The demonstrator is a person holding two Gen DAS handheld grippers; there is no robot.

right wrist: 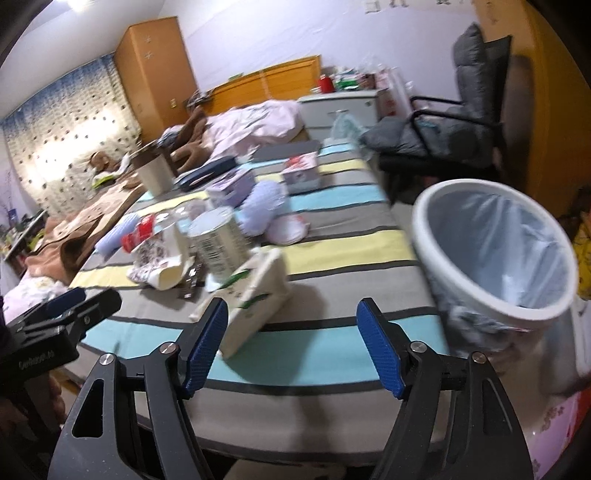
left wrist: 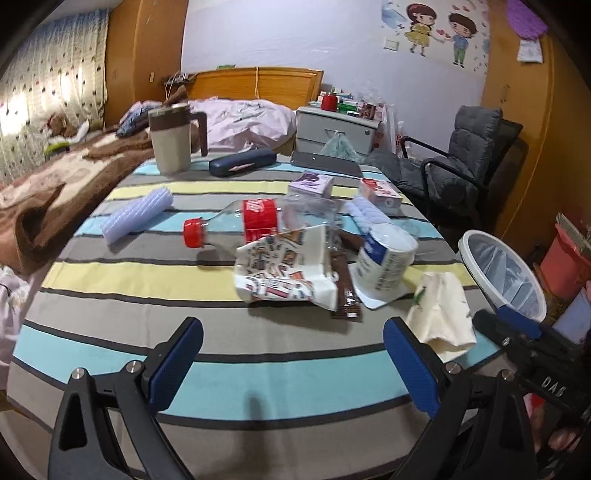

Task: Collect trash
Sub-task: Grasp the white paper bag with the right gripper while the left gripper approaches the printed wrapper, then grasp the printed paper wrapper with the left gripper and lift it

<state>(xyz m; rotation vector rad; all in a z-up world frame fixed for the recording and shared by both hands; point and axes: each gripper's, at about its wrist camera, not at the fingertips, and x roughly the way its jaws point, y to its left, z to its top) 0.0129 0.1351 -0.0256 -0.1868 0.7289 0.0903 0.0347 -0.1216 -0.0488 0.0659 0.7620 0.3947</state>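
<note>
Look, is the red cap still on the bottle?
Yes, the red cap sits on the neck of the bottle, which lies on its side on the striped table.

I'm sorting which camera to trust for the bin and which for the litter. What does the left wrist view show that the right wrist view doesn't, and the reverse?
Only the left wrist view shows the cartoon wall sticker and the whole bottle, red cap included.

Only the right wrist view looks down into the lined trash bin and shows its outer wall.

Both show the striped tablecloth, the cream packet, the can and the mug. The left gripper and right gripper are both open, holding nothing.
</note>
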